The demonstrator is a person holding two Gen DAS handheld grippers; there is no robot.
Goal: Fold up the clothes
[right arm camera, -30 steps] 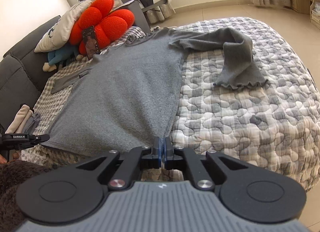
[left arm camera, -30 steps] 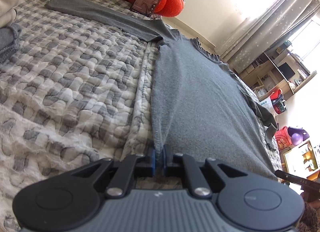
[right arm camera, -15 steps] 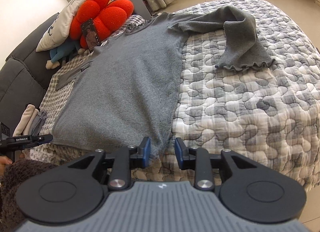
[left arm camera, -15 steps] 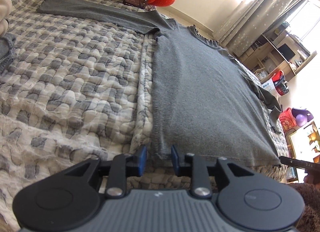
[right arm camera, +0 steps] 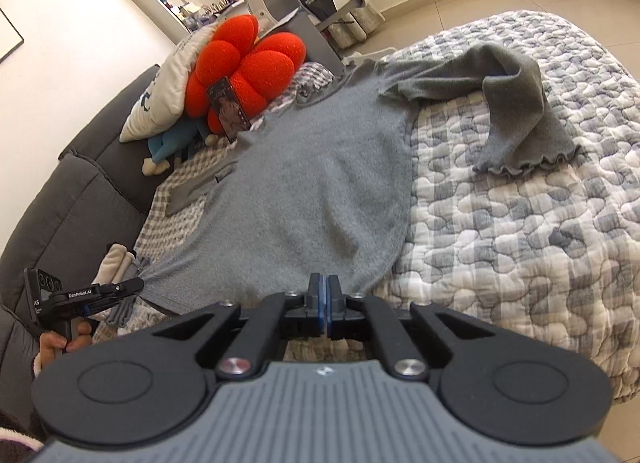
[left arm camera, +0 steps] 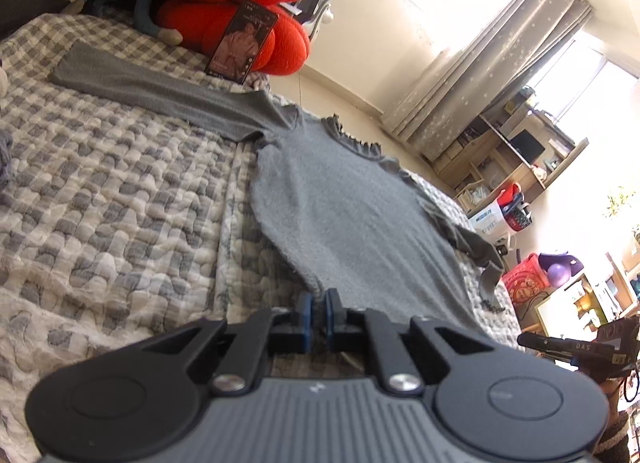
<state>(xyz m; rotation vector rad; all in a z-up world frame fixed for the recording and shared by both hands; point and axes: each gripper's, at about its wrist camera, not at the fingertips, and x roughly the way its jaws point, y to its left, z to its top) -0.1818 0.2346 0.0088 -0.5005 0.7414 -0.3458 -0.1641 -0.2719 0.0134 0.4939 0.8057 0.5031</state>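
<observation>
Two grippers pinch the hem of the grey sweater (left arm camera: 352, 223) spread on the quilted bed (left arm camera: 120, 203), the left gripper (left arm camera: 319, 317) clamped at one corner, the right gripper (right arm camera: 323, 301) at the other, so carrying the hem evenly toward the collar looks next.

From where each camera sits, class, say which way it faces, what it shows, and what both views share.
Left wrist: behind the left tool, low at the hem, facing up the grey sweater toward the red cushion; right tool at far right.
Right wrist: behind the right tool at the hem's other corner, facing the same way; left tool and hand at left.
Shared: sweater, quilt, cushion.
</observation>
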